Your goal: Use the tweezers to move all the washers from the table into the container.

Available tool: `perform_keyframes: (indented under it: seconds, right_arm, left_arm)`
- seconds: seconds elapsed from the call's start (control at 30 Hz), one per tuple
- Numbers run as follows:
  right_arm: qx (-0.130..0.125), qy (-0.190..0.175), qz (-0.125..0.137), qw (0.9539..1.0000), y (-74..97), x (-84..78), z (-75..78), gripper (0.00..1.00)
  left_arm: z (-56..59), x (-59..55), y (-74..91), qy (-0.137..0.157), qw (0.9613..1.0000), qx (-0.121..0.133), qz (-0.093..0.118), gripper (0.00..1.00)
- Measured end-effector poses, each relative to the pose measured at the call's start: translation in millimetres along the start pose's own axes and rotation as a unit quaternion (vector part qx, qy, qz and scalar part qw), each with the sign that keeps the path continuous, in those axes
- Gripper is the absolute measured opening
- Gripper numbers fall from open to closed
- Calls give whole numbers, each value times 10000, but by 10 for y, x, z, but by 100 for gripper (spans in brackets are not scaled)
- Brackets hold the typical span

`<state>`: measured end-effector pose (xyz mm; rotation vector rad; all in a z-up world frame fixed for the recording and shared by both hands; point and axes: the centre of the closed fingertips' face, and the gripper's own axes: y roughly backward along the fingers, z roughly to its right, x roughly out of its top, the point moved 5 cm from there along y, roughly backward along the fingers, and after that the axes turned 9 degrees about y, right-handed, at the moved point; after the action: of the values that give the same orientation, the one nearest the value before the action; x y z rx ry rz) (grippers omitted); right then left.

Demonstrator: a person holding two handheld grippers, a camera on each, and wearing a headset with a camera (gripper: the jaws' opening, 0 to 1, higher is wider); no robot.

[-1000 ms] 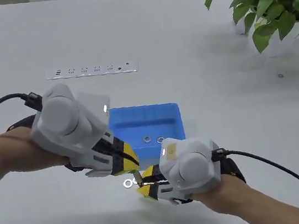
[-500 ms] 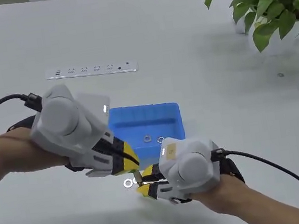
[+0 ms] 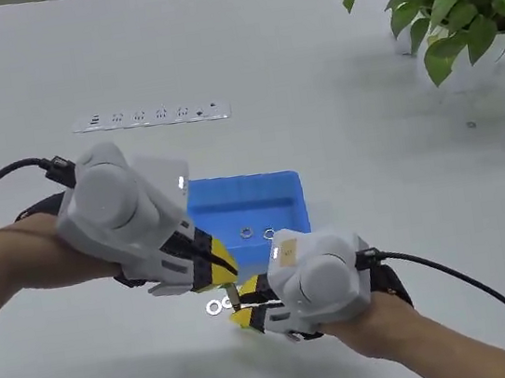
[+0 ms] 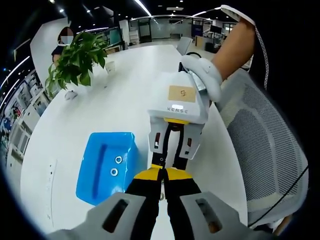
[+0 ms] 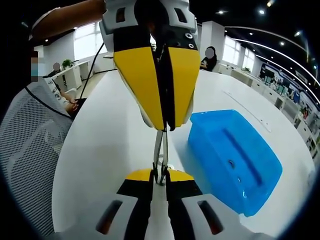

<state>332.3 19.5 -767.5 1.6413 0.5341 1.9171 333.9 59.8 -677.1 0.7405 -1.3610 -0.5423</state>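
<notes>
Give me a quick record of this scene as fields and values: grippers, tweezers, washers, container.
left gripper: shut on tweezers
right gripper: shut on the same tweezers, facing the left gripper
container: blue, open, just beyond the grippers
washers in container: two
washers on table: two, beside the gripper tips
also on table: power strip, potted plant

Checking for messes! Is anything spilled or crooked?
Nothing stands out. The blue tub sits flat with two washers inside, more washers lie on the table, and the left tongs and right tongs pinch the tweezers.
</notes>
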Motion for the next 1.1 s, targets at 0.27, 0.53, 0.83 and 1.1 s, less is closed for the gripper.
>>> perform_keyframes:
  seconds: [0.27,0.53,0.83,1.1]
  right_arm:
    - [21,-71,4,10000,3,-6,3,10]
    - [45,-84,-2,10000,21,9,-10,10]
    - [15,-164,54,9998,85,92,3,10]
    - [-13,-101,51,9999,150,169,61,10]
  left_arm:
    - [1,9,-7,-8,10000,-16,4,6]
    - [9,7,19,-14,10000,-9,-2,6]
    - [18,65,111,-39,10000,-27,59,6]
    - [-2,141,188,-119,9999,-21,98,6]
